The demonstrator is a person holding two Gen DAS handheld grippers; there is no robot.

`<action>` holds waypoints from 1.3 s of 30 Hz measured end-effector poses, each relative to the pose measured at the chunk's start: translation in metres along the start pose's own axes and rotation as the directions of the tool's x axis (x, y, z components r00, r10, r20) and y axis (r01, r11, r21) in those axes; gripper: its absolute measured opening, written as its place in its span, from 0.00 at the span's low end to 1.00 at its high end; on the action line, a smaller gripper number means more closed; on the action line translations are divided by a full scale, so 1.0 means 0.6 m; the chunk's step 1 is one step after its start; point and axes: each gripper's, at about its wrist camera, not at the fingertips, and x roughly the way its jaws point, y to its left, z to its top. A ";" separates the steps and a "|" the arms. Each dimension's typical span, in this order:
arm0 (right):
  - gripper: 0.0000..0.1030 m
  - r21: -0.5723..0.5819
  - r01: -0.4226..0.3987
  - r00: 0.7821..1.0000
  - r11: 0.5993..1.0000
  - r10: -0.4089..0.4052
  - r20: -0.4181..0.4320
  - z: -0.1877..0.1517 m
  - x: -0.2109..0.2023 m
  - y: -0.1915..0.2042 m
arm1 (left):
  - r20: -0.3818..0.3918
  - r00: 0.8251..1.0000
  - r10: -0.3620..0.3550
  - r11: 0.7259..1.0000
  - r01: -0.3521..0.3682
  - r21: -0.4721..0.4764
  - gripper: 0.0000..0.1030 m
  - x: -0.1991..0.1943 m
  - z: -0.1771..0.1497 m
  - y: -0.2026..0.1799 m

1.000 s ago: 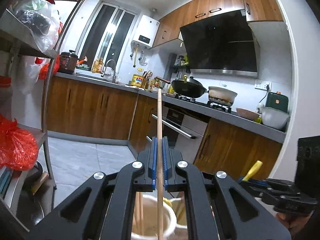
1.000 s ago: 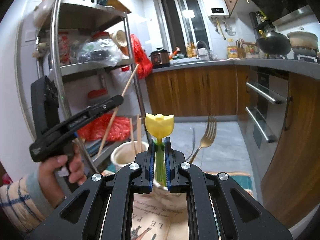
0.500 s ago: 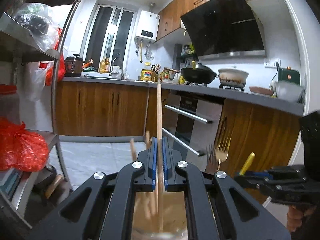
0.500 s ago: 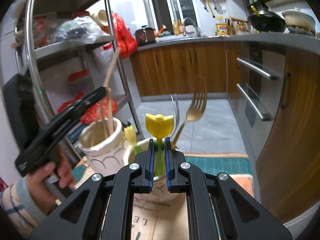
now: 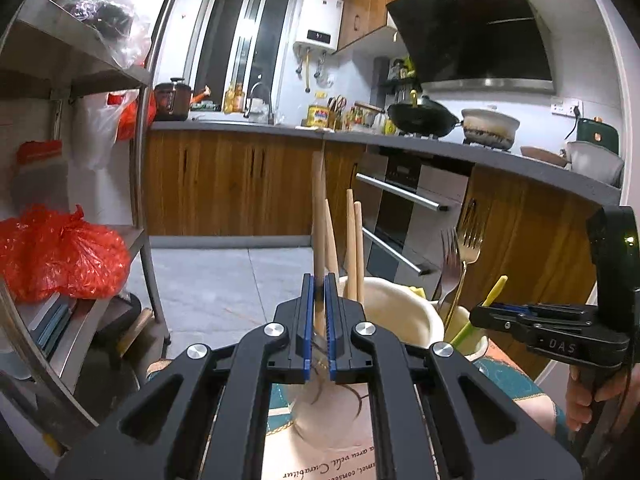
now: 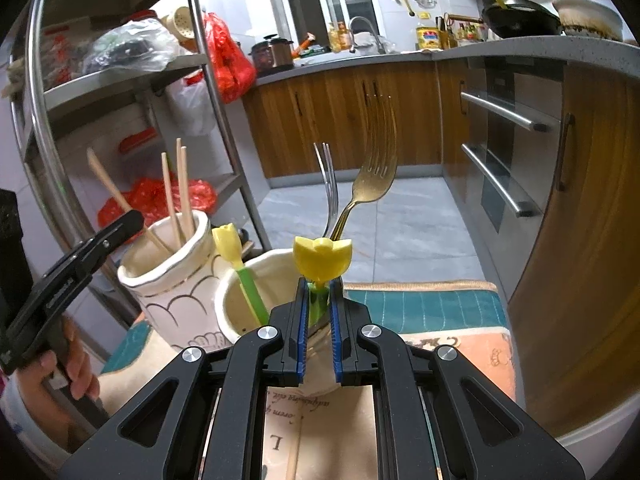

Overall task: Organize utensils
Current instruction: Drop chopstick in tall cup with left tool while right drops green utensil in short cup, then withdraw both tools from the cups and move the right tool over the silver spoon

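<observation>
My left gripper (image 5: 319,312) is shut on a wooden chopstick (image 5: 319,216) and holds it upright with its lower end in a white ceramic holder (image 5: 404,316) that has other chopsticks (image 5: 354,248) in it. My right gripper (image 6: 319,312) is shut on the green stem of a yellow tulip-topped utensil (image 6: 321,258) above a second white holder (image 6: 248,292), which holds a gold fork (image 6: 370,176), a silver fork (image 6: 328,176) and another tulip utensil (image 6: 236,256). The chopstick holder (image 6: 160,264) stands to its left.
Both holders stand on a teal and orange mat (image 6: 432,308). A metal shelf rack (image 5: 136,120) with red bags (image 5: 60,256) is on the left. Wooden kitchen cabinets (image 5: 240,188) and an oven (image 5: 404,208) lie beyond.
The left gripper has come down with the chopstick, whose lower end now sits in the holder. The right gripper has come down with the tulip utensil towards the second holder.
</observation>
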 end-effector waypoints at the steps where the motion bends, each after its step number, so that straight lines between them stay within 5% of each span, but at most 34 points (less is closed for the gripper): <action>1: 0.21 0.003 -0.006 1.000 1.000 0.006 0.000 0.001 0.000 0.000 | -0.008 1.000 0.003 1.000 -0.003 0.002 0.09 0.001 0.001 0.000; 5: 0.33 0.012 -0.009 1.000 1.000 0.009 0.015 0.003 -0.011 -0.006 | -0.003 0.999 0.037 0.999 -0.037 0.026 0.31 -0.008 0.006 -0.005; 10: 0.49 0.035 -0.006 0.998 0.999 0.004 0.058 -0.005 -0.049 -0.019 | 0.000 0.998 0.065 0.996 -0.065 0.053 0.47 -0.024 0.012 -0.012; 15: 0.92 0.051 -0.017 0.996 0.999 0.013 0.094 -0.024 -0.083 -0.030 | -0.008 0.998 0.062 0.997 -0.062 0.055 0.70 -0.049 0.007 -0.014; 20: 0.95 0.041 -0.002 0.993 0.999 -0.003 0.118 -0.039 -0.114 -0.036 | -0.006 0.996 0.084 0.995 -0.084 0.062 0.95 -0.075 -0.003 -0.019; 27: 0.95 0.033 0.081 0.987 0.996 -0.085 0.139 -0.057 -0.137 -0.048 | -0.047 0.996 0.082 0.994 -0.078 0.071 0.94 -0.104 -0.022 -0.032; 39: 0.95 0.014 0.113 0.990 0.994 -0.113 0.081 -0.092 -0.145 -0.067 | -0.107 0.993 0.059 0.996 -0.050 0.079 0.94 -0.127 -0.062 -0.065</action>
